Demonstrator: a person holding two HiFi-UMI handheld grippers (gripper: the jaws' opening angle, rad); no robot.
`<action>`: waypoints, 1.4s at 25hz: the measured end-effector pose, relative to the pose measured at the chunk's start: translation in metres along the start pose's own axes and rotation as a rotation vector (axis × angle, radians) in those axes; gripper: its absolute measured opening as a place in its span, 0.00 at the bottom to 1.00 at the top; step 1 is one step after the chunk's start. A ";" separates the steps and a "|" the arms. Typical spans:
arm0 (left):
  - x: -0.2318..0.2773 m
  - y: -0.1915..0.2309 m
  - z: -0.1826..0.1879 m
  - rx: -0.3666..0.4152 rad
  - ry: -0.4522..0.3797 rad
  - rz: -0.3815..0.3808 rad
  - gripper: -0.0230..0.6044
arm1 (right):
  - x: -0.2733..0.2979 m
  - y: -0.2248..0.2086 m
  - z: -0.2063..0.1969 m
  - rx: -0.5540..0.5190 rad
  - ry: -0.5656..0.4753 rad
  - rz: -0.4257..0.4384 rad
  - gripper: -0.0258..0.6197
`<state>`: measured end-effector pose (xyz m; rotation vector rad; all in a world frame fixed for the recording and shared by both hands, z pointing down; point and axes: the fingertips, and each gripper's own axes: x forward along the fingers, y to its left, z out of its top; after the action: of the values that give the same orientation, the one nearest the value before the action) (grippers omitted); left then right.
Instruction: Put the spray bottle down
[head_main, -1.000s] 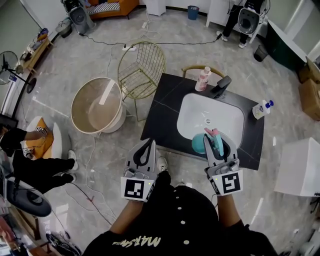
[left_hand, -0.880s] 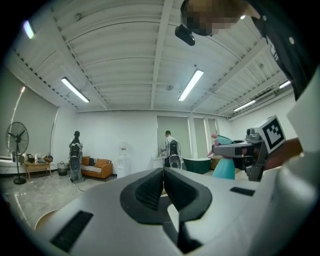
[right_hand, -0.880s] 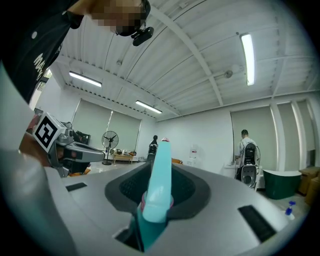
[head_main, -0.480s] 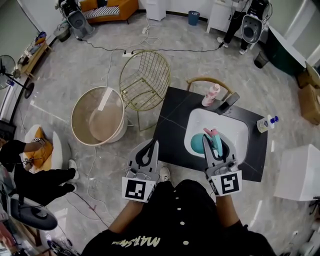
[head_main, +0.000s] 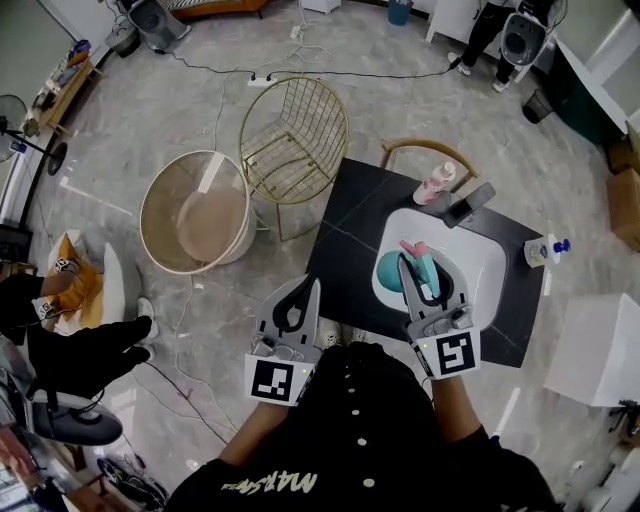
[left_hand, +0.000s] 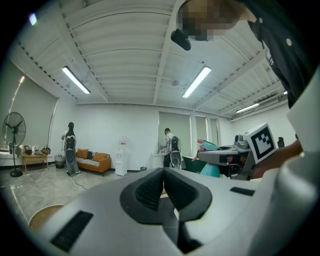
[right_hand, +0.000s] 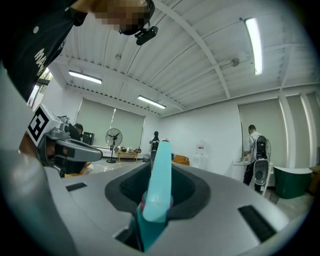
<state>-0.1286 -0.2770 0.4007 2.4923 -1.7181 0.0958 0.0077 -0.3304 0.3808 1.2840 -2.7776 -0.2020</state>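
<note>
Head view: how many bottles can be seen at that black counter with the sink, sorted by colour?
teal spray bottle, gripped by the right hand-held gripper: 1
pink bottle: 1
white bottle with a blue top: 1
Total: 3

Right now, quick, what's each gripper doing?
Left gripper: closed, nothing between its jaws.
Right gripper: closed on the spray bottle.
</note>
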 end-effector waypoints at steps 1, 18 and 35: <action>0.001 0.001 -0.003 -0.004 0.012 0.011 0.06 | 0.005 -0.001 -0.004 0.000 0.003 0.013 0.18; 0.010 0.010 -0.083 -0.089 0.174 0.076 0.06 | 0.119 0.002 -0.111 0.030 0.072 0.165 0.18; 0.012 0.016 -0.132 -0.171 0.270 0.161 0.06 | 0.186 0.009 -0.191 0.059 0.090 0.232 0.18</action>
<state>-0.1382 -0.2769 0.5336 2.1097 -1.7288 0.2739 -0.0962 -0.4831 0.5729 0.9433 -2.8425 -0.0471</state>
